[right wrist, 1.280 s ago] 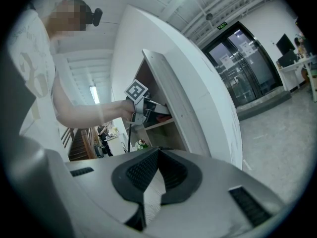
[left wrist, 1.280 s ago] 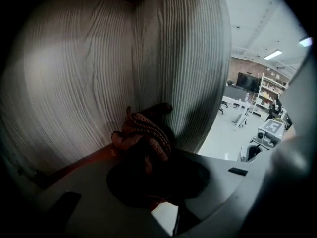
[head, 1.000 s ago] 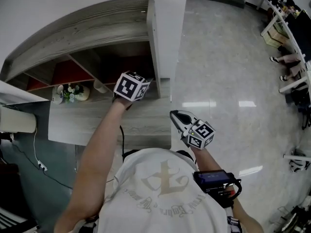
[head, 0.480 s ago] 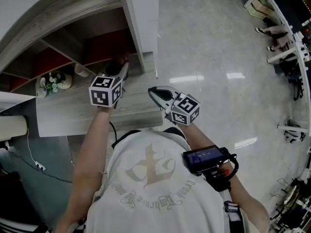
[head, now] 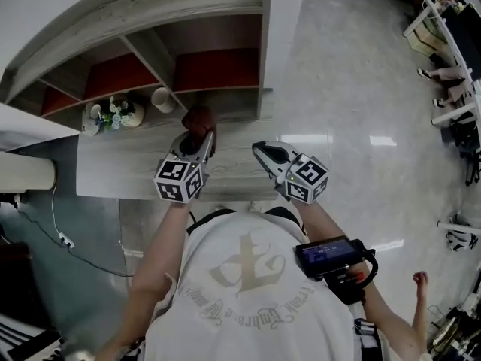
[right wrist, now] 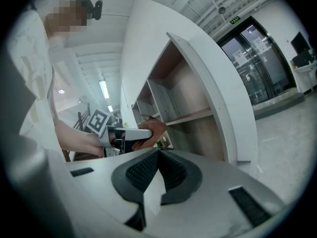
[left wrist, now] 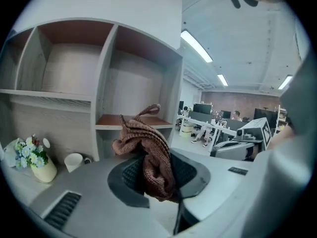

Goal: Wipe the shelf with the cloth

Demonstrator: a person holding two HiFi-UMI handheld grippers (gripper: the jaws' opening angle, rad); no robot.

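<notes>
A brown knitted cloth (head: 198,119) hangs bunched from my left gripper (head: 201,134), which is shut on it above the grey wood ledge (head: 124,168) in front of the shelf's lower compartments (head: 218,70). In the left gripper view the cloth (left wrist: 143,140) fills the space between the jaws of the left gripper (left wrist: 152,157), with the open shelf cells (left wrist: 124,120) behind it. My right gripper (head: 261,149) hovers just right of the left one, shut and empty. The right gripper (right wrist: 158,152) looks toward the left gripper (right wrist: 126,133) and the cloth (right wrist: 154,127).
A small vase of flowers (head: 113,115) and a white cup (head: 161,98) stand on the ledge to the left of the cloth. The shelf's white side panel (head: 282,21) rises at the right. Glossy floor (head: 346,89) lies to the right, with desks and seated people far off.
My left gripper has drawn back out of the lower shelf compartment with the cloth and now sits over the ledge. The right gripper has stayed beside it.
</notes>
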